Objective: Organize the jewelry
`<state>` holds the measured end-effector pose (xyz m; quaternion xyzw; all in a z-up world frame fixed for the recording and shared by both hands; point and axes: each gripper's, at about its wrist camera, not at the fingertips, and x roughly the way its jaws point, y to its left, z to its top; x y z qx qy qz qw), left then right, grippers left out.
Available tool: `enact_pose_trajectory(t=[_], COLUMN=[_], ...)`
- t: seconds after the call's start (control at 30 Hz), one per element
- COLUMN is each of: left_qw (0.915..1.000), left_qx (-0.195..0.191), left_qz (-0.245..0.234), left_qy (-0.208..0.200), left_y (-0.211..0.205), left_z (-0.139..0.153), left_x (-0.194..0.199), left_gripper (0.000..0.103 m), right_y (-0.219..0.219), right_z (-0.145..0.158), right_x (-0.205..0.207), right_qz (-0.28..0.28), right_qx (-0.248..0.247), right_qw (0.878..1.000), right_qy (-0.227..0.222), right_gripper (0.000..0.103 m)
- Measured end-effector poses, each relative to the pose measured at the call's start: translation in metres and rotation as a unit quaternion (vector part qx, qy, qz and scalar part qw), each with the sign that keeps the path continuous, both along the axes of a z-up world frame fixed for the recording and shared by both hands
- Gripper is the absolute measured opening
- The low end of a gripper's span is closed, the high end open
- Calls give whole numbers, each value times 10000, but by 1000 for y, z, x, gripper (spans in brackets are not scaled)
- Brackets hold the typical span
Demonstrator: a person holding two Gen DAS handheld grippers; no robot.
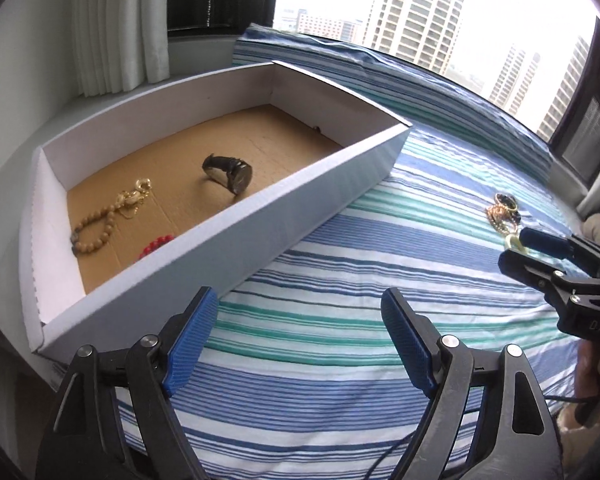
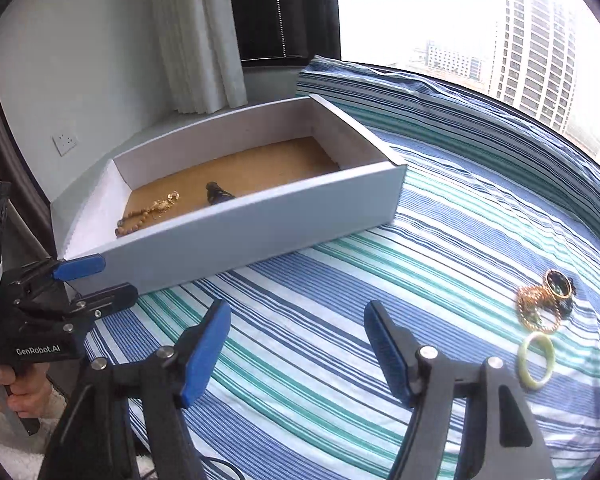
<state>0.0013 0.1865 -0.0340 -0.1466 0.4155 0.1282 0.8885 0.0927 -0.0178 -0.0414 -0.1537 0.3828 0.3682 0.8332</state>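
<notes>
both claws empty, jaws spread. remaining jewelry pile and green bangle lie right of the right gripper — nearer than the left gripper; box sits left.

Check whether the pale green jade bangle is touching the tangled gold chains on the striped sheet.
Apart. The right wrist view shows a strip of sheet between the pale green bangle and the gold chains.

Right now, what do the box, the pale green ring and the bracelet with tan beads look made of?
Box: corrugated cardboard, matte; white outside, raw brown floor, zigzag-cut edge.
Pale green ring: smooth, glossy, slightly translucent; jade, glass or plastic, can't tell.
Bracelet with tan beads: round, dull beads, likely wood; could be stone or resin.
</notes>
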Motion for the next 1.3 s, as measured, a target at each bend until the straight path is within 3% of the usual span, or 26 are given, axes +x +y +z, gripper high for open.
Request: enact_pose_trajectory(t=[0.23, 0.47, 0.83, 1.03, 1.3], left_qw=[9981, 9956, 9941, 9946, 9955], left_qx=[-214, -186, -86, 112, 58], left_qz=[-429, -797, -991, -994, -949], left_qy=[376, 450, 437, 263, 6], left_y=[-48, -88, -106, -104, -95], left_z=[-28, -37, -35, -23, -12], left_x=[7, 11, 11, 12, 20], left_gripper=[86, 87, 89, 93, 93], right_y=[-94, -142, -157, -156, -159], right_z=[-28, -56, -71, -61, -39], right_x=[-12, -24, -39, -44, -48], right_qz=[-955, -1549, -1796, -1870, -2000], right_qx=[-189, -442, -493, -542, -494], right_qw=[9951, 9866, 9822, 9809, 9783], right_qy=[148, 237, 230, 11, -216], right_gripper=[71, 76, 78, 83, 83])
